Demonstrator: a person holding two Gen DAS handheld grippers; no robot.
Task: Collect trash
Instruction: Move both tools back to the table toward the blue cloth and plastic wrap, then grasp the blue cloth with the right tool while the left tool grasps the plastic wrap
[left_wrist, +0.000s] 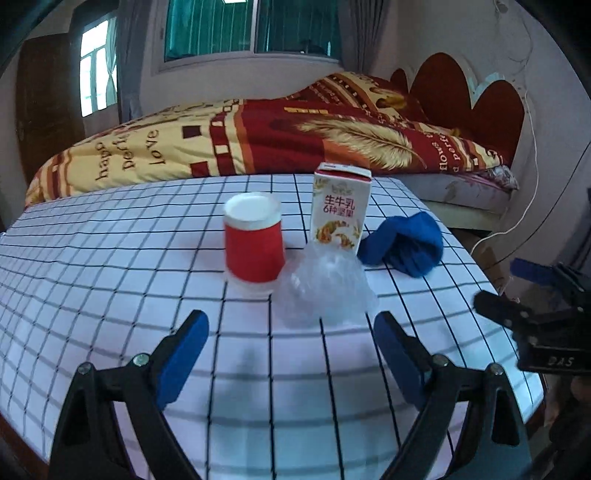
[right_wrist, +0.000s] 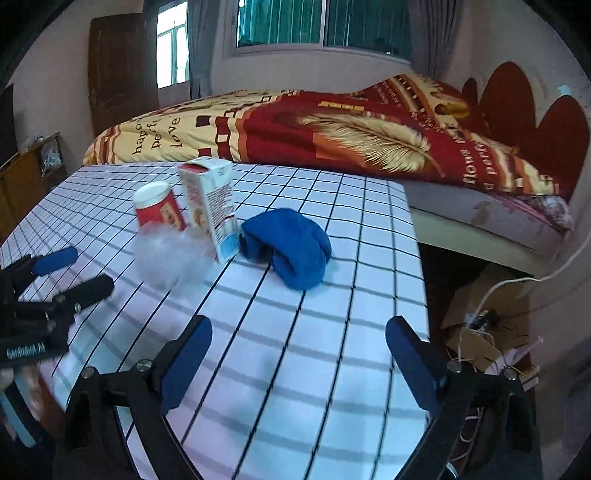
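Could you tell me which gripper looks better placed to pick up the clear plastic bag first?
Left, probably. The left gripper is open with the plastic bag straight ahead between its fingers; the right gripper faces the blue cloth instead.

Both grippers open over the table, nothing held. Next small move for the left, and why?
Probably ease the left gripper forward onto the clear bag: it lies nearest, straight ahead of the open jaws, in front of the cup and carton.
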